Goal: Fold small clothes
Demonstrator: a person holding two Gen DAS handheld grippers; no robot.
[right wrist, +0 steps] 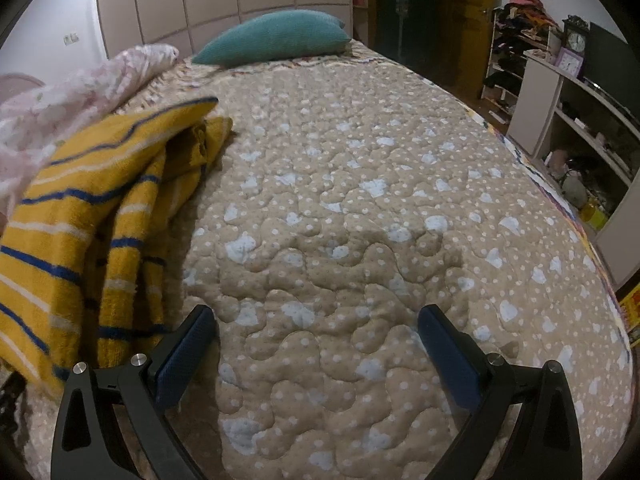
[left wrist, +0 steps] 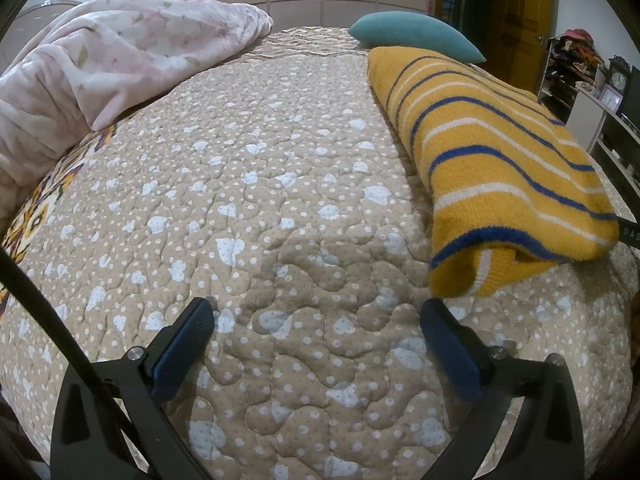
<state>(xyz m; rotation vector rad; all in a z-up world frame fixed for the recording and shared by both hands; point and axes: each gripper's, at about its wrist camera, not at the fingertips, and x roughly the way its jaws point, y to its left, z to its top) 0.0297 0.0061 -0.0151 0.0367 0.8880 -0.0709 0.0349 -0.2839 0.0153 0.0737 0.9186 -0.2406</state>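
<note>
Both grippers spread, empty: left gripper [left wrist: 316,320], right gripper [right wrist: 316,324] over quilt [left wrist: 260,180]. Striped sweater [left wrist: 500,152] folded on quilt between them. Risk: thick knit springs open, or pinch snags quilt.

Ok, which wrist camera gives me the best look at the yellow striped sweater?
The left wrist view. There the yellow striped sweater lies folded on the quilt, nearly its whole top and near folded edge visible. The right wrist view shows it only partly, bunched at the left and cut off by the frame edge.
</note>
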